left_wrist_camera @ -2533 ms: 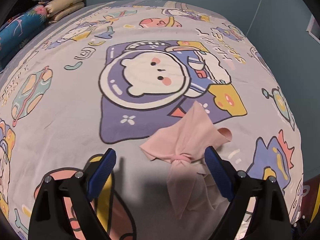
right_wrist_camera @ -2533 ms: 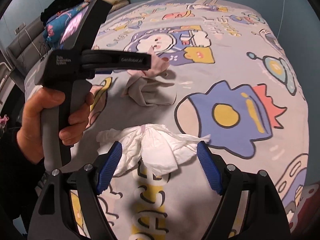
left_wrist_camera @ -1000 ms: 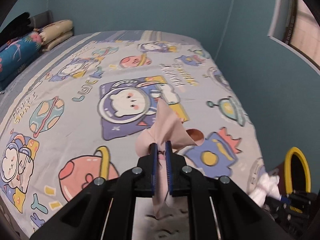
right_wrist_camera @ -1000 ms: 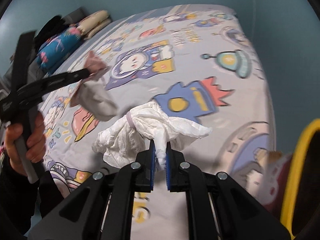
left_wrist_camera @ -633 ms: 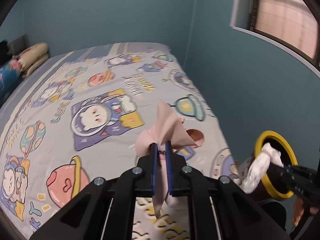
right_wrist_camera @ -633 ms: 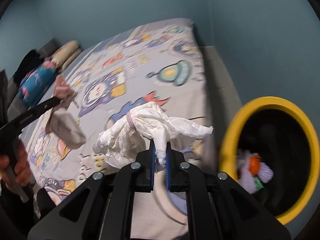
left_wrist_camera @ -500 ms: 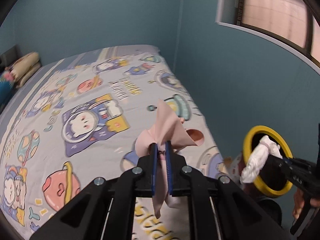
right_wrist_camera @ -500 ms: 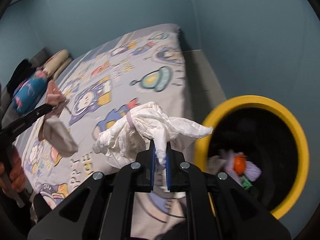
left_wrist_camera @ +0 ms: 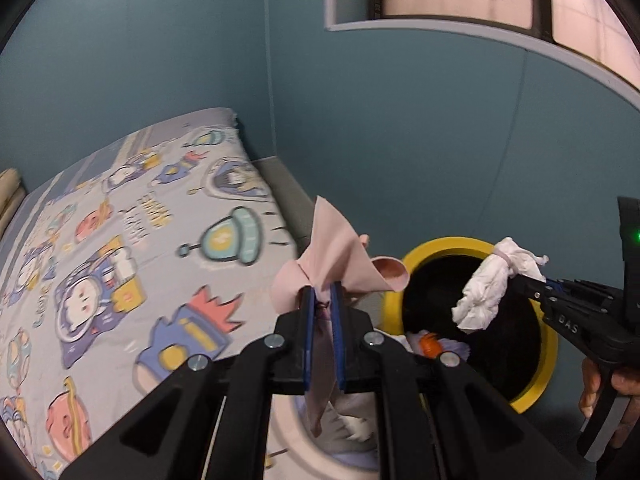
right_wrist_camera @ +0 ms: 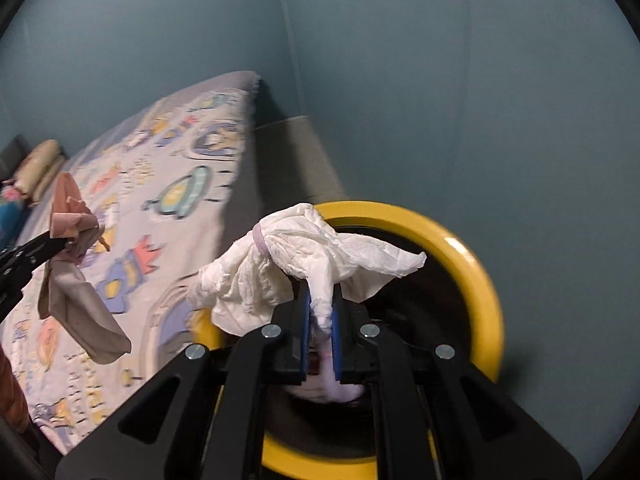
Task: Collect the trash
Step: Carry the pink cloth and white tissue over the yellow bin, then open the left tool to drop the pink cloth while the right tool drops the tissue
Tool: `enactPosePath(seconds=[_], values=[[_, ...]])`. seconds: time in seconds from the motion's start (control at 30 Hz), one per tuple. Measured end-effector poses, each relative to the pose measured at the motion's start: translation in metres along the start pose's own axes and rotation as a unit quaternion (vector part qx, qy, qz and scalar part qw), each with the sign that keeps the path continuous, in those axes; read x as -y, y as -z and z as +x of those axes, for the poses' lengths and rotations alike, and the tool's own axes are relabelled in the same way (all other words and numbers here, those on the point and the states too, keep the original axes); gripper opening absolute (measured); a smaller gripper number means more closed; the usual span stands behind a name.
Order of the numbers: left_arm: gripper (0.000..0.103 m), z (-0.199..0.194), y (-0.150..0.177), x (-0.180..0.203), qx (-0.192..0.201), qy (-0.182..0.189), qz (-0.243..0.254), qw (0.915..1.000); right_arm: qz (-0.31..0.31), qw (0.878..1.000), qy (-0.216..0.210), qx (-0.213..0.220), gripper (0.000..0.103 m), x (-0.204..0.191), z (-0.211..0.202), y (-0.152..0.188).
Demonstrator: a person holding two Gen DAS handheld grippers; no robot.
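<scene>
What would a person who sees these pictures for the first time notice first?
Probably the bright yellow-rimmed bin beside the bed, dark inside with some trash already at the bottom. The right gripper holds a crumpled white tissue over its opening. The left gripper holds a pink tissue between bin and cartoon bedsheet.

The left tool [left_wrist_camera: 322,296] is showing matte black arms studded with round silver screws and thin blue pads lining its fingers. The right tool [right_wrist_camera: 320,306] is wearing the same black frame, with white lettering and a green light glowing on its body.
</scene>
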State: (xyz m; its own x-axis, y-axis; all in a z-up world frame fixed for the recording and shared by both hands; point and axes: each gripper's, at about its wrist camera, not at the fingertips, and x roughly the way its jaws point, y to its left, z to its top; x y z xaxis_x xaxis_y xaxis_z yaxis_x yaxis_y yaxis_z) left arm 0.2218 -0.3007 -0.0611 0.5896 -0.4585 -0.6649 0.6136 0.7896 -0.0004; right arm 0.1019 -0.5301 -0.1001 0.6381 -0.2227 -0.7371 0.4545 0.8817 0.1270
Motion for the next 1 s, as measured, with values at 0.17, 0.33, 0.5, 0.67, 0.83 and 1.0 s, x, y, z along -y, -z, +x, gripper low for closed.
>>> enactPosePath(seconds=[0.17, 0.33, 0.5, 0.67, 0.83, 1.0], values=[[0.009, 0.029, 0.000, 0.034, -0.011, 0.043, -0.004, 0.9990, -0.004, 0.999, 0.034, -0.004, 0.009, 0.016, 0.008, 0.001], [0.015, 0.042, 0.005, 0.053, -0.018, 0.074, -0.016, 0.9969, 0.001, 0.999, 0.045, -0.017, 0.009, 0.025, 0.013, 0.003], [0.040, 0.032, 0.006, 0.042, -0.006, 0.071, -0.032, 0.9969, 0.008, 0.998, 0.053, -0.016, 0.015, 0.024, 0.009, -0.004], [0.054, 0.009, 0.006, 0.012, 0.003, 0.064, -0.060, 0.9962, 0.017, 0.998, 0.059, -0.015, 0.034, 0.026, 0.007, -0.009], [0.071, -0.030, 0.019, -0.040, 0.032, 0.023, -0.085, 0.9955, 0.023, 0.998, 0.056, -0.008, 0.040, 0.016, -0.002, -0.008], [0.083, -0.073, 0.044, -0.099, 0.061, -0.027, -0.122, 0.9903, 0.007, 0.999, 0.026, 0.032, 0.053, -0.026, -0.035, -0.005]])
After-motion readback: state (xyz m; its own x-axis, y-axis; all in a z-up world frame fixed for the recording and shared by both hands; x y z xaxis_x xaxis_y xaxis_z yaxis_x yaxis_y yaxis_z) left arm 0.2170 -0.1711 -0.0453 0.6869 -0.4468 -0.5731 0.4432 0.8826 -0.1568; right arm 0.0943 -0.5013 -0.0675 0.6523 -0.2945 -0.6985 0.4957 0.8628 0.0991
